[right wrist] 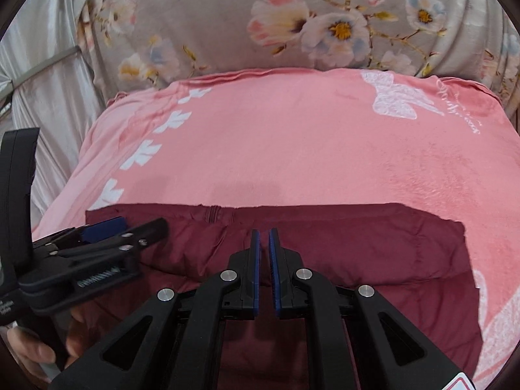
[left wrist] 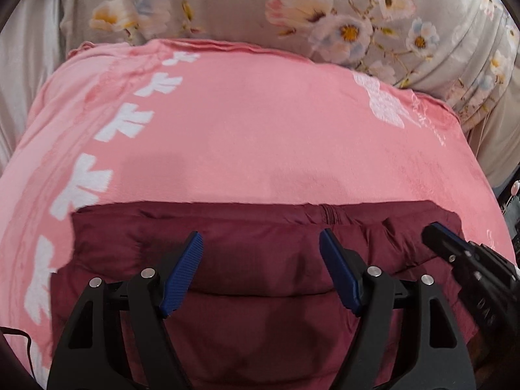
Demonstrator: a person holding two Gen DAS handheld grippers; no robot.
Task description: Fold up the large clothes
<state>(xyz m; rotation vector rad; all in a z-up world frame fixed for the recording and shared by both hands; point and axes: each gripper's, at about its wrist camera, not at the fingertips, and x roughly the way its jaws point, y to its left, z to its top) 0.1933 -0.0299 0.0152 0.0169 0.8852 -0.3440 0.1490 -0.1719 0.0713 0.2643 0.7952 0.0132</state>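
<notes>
A dark red padded jacket lies folded into a rectangle on a pink blanket. Its zip shows at the far folded edge. My left gripper hovers over the jacket's left half, jaws wide apart with nothing between them. My right gripper hangs above the jacket's middle. Its blue pads stand a narrow slit apart, with no cloth between them. Neither gripper touches the jacket.
The pink blanket has white leaf prints on the left and a white butterfly at the far right. Grey floral bedding is heaped behind it. Pale grey cloth hangs at the left. A hand holds the left gripper's handle.
</notes>
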